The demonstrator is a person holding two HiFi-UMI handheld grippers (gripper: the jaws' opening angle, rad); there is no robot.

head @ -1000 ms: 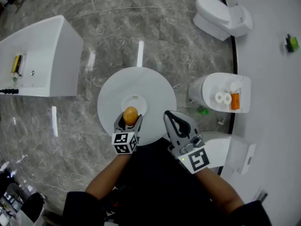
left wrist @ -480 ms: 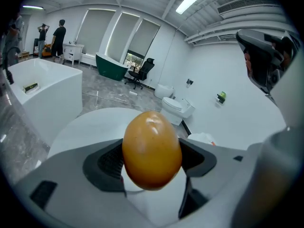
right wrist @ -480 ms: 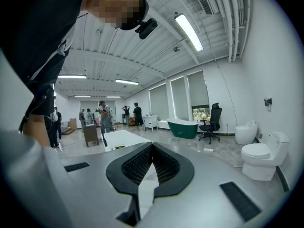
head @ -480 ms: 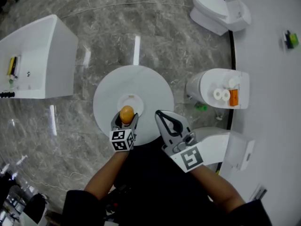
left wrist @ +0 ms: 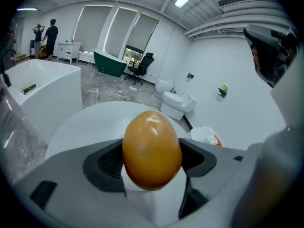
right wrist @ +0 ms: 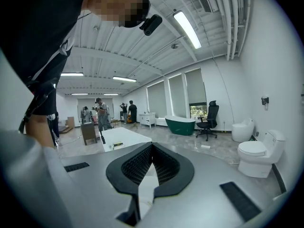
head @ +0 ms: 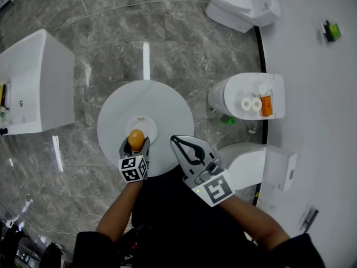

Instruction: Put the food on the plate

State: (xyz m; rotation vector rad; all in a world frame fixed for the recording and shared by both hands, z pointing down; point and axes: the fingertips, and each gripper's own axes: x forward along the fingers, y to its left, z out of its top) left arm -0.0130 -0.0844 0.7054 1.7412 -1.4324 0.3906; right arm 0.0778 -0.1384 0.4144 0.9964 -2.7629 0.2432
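Observation:
An orange, egg-shaped piece of food [head: 135,138] sits between the jaws of my left gripper [head: 135,142], which is shut on it. The food hangs over the near edge of a small white plate [head: 146,120] at the middle of a round white table [head: 167,108]. In the left gripper view the food [left wrist: 152,148] fills the gap of the left gripper [left wrist: 152,161], and the table [left wrist: 90,118] lies beyond. My right gripper [head: 177,142] hovers at the table's near right rim. It is shut and empty in the right gripper view [right wrist: 151,148].
A white toilet [head: 237,4] stands at the back. Another toilet [head: 231,96], with paper rolls and an orange box on its tank, stands right of the table. A third white fixture [head: 256,163] is near my right arm. A white tub [head: 33,82] is at left.
The head view has drifted, so the table sits further left in frame. The left gripper still holds the food by the plate. The right gripper is slightly closer to the table's rim.

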